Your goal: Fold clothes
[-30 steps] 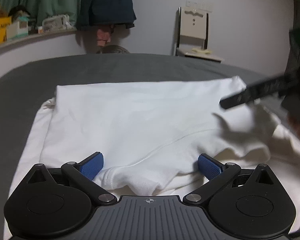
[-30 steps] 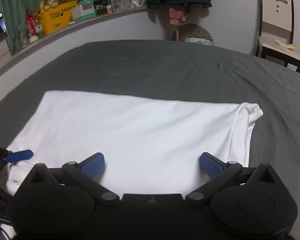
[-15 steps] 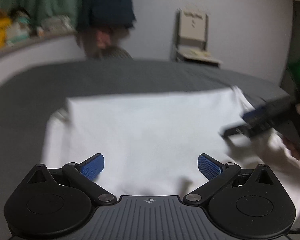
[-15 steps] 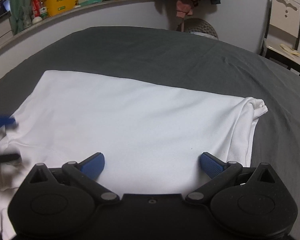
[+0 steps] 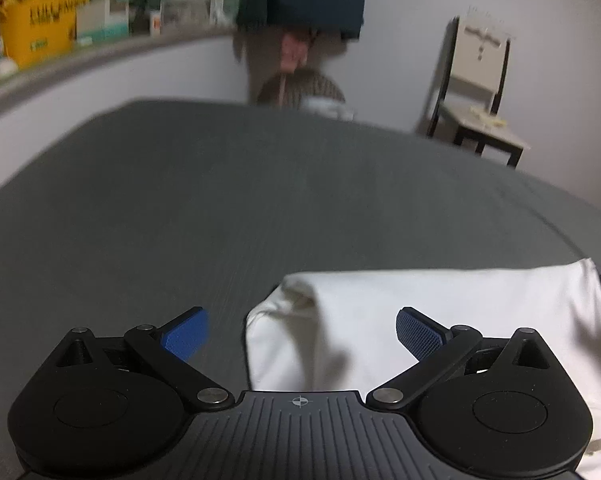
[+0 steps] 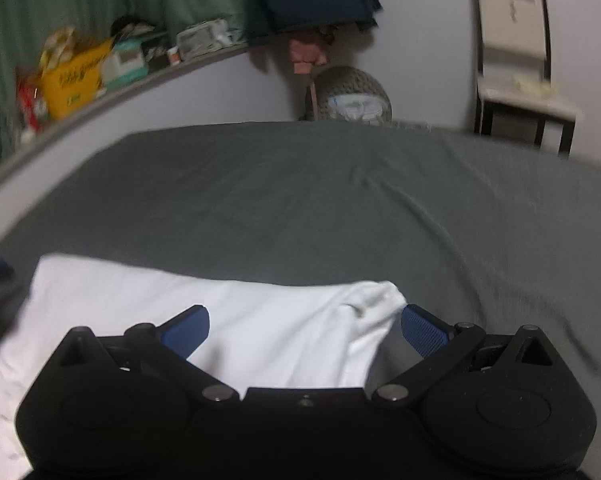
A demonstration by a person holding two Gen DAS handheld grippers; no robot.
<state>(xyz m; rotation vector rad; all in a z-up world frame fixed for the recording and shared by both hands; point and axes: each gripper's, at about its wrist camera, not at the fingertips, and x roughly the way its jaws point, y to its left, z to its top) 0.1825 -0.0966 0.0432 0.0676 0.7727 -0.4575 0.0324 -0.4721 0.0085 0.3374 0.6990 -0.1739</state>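
the white garment (image 5: 440, 320) lies half-folded on the grey bed (image 5: 220, 208). left tongs (image 5: 302, 328) and right tongs (image 6: 304, 326) both stand apart, empty, each over a far corner of the garment. best to pinch both corners together, lift evenly, keeping the edge taut.

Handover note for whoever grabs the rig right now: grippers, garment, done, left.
Left gripper: open, empty, straddling the left end of the white garment.
Right gripper: open, empty, over the garment's bunched right corner.
Garment lies flat on the grey bed, already folded into a long band.
Left: probably pinch both ends and fold again; nothing is gripped yet. Views are motion-blurred, so check the edges first.
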